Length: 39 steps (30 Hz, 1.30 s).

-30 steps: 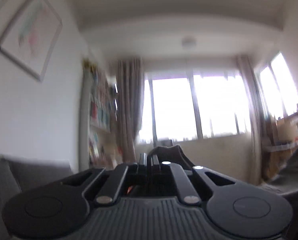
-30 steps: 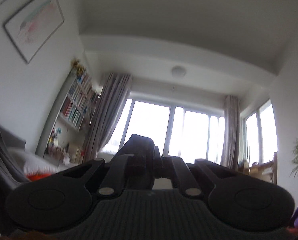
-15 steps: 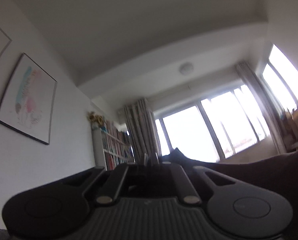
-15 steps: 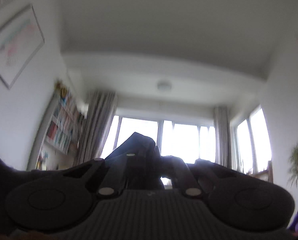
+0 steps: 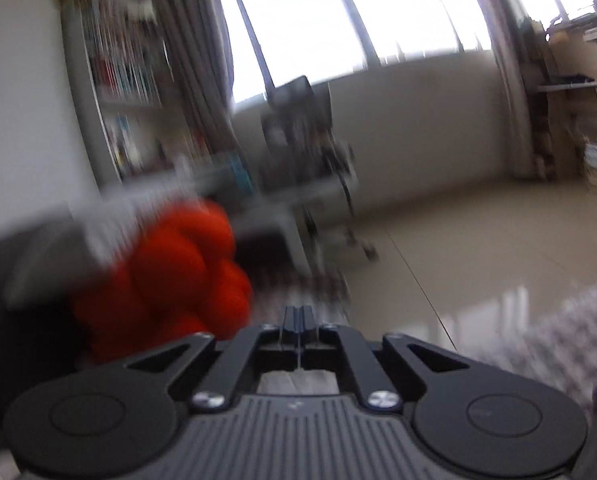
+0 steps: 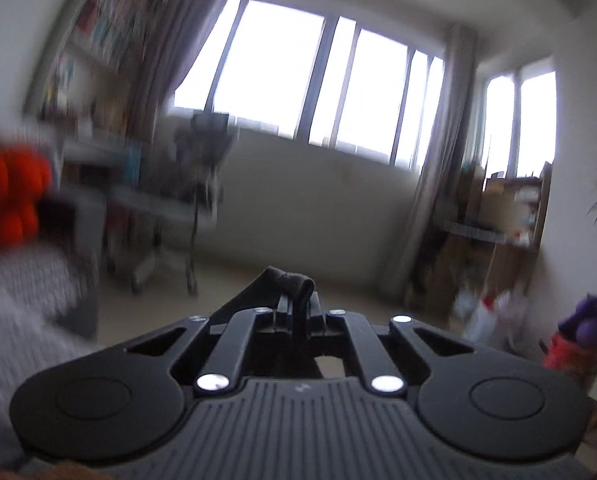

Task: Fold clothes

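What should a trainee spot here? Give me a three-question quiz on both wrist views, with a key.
1. True or false: the right gripper is shut on a dark cloth.
2. The knotted cushion is: A blue, B orange, C green.
3. Fill in: in the right wrist view, the purple toy sits near the ___ edge.
Key: 1 true; 2 B; 3 right.
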{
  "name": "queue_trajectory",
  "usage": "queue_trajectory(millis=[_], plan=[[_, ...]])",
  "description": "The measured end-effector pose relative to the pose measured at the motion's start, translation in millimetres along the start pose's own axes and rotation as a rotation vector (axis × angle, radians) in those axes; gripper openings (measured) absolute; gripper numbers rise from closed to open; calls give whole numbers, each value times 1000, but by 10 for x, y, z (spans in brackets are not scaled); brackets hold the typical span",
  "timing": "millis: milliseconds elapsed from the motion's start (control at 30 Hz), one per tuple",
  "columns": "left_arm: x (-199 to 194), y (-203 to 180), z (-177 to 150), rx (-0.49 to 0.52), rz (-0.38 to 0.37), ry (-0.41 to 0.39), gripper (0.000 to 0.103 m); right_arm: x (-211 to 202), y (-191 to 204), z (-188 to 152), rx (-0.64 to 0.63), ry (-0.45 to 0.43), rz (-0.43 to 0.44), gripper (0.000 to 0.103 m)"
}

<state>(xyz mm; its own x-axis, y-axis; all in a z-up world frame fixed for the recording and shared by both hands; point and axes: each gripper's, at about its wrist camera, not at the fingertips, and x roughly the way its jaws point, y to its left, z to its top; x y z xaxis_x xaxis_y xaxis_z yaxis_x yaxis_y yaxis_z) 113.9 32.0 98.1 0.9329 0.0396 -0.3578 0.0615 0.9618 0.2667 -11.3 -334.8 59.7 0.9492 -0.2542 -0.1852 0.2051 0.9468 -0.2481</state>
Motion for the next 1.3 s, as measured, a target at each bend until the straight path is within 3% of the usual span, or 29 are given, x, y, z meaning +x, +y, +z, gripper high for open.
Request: queue_trajectory(millis=[133, 233, 267, 300, 367, 400, 467, 567, 633, 667, 767, 800, 867, 933, 1067, 1167, 1233, 1267, 1300], plan=[[-281, 373, -525, -142, -200, 184, 8, 10, -132, -407, -27, 177, 92, 6], [-635, 451, -742, -150, -277, 255, 43, -26, -159, -335, -58, 214, 189, 12], [-692, 458, -782, -140, -303, 270, 58, -52, -131, -275, -83, 210, 194, 19], [-750, 465, -822, -130, -328, 286, 66, -78, -101, -195, -111, 201, 190, 37], [-841, 419, -869, -111, -359, 281, 69, -170, -41, 3, -153, 151, 195, 70], [-867, 400, -857, -99, -372, 275, 76, -227, -11, 112, -170, 119, 201, 74], [-835, 331, -908, -62, -349, 280, 83, -273, 69, 269, -172, 83, 247, 74], [-825, 231, -976, -18, -333, 289, 81, -251, 232, 431, -161, 66, 351, 74], [-831, 165, -1019, 6, -329, 296, 80, -30, 502, 394, -226, 131, 483, 74], [-818, 120, -1009, 34, -334, 283, 80, 76, 640, 371, -262, 164, 541, 70], [-677, 28, -1016, 86, -338, 286, 80, 397, 980, 251, -310, 293, 646, 43], [-639, 26, -1041, 82, -343, 303, 76, 506, 1032, 203, -305, 332, 668, 38], [-585, 52, -1076, 54, -364, 313, 73, 669, 1103, 125, -296, 401, 714, 38], [-596, 56, -1060, 49, -391, 314, 63, 751, 1163, 28, -311, 464, 767, 38], [-666, -19, -1058, 48, -377, 308, 12, 766, 1142, 17, -294, 468, 816, 38], [-720, -45, -1048, 38, -362, 301, 4, 716, 1118, 23, -303, 456, 825, 38], [-754, -49, -1038, 30, -352, 295, 3, 639, 1118, 14, -331, 427, 821, 18], [-772, -51, -1033, 26, -347, 292, 3, 600, 1119, 10, -344, 412, 819, 0], [-808, -22, -1009, 16, -333, 281, 3, 549, 1129, -1, -365, 388, 807, 0]])
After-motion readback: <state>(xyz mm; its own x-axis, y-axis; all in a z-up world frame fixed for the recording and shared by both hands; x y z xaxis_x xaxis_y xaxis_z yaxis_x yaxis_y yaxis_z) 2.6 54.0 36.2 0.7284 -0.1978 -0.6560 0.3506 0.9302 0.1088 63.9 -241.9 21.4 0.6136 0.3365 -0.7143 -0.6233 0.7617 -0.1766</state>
